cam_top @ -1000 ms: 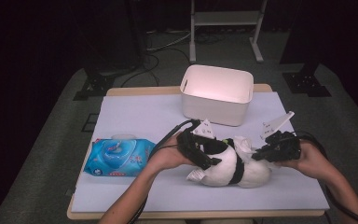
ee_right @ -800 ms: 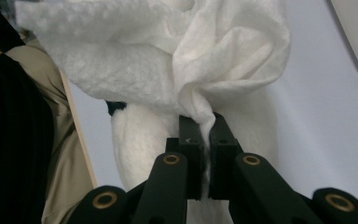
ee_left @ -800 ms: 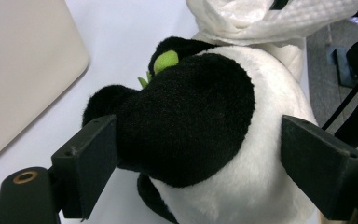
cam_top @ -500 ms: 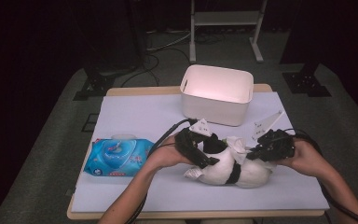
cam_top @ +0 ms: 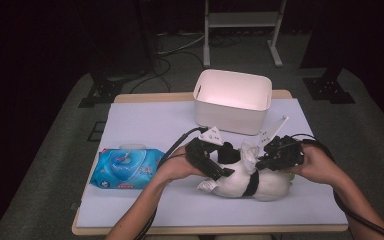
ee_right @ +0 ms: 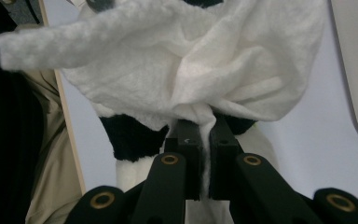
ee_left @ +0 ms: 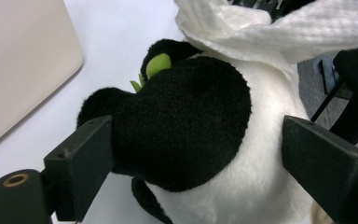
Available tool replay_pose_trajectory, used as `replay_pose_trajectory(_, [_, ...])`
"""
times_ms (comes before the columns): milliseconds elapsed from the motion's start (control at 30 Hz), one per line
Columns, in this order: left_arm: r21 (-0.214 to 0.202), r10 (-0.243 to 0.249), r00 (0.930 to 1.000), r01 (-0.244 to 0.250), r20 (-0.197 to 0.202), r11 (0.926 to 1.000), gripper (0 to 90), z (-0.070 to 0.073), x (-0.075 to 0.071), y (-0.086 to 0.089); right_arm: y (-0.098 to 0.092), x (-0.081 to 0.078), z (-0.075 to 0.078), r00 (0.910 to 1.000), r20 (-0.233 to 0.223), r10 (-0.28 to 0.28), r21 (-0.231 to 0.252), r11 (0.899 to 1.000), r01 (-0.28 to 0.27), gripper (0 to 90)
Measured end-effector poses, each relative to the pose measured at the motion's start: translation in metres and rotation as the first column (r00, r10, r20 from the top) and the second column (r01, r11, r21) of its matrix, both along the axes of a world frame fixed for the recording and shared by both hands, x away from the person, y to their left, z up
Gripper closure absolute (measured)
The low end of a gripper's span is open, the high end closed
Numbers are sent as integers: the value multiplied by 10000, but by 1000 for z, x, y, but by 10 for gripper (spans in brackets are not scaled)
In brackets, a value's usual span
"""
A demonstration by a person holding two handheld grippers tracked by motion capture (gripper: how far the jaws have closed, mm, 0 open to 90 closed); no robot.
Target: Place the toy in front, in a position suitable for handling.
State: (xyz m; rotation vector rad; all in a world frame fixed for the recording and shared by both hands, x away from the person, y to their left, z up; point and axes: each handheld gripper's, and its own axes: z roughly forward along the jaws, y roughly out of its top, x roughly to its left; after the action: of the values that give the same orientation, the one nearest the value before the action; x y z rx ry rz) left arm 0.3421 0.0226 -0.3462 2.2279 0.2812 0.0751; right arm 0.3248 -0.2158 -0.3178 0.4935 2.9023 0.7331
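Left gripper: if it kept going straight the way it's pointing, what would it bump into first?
Most likely the black and white plush toy. The left gripper has its jaws open on either side of the toy's black part, which already sits between them, so it would probably press into that first.

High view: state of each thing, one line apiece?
Plush panda: lying on its side on the table.
White wipe: pinched in the right tongs, draped over the panda.
Left tongs: straddling the panda's black limb.
White bin: upright.
Wipes pack: flat.
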Motion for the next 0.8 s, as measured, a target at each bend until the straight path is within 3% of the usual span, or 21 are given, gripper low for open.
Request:
replay_pose_trajectory(133, [-97, 45, 10000, -44, 23, 9999, 88, 0, -4, 2, -6, 2, -4, 9998, -154, -80, 177, 9998, 83, 852])
replay_pose_trajectory(433, [-115, -89, 9991, 84, -417, 9999, 74, -7, -6, 5, -18, 2, -8, 9995, -111, -302, 541, 9981, 307, 851])
replay_pose_trajectory(800, [-228, -705, 9918, 685, -1068, 9974, 69, -27, -8, 1, -32, -1, -11, 9984, -238, -513, 950, 9940, 533, 852])
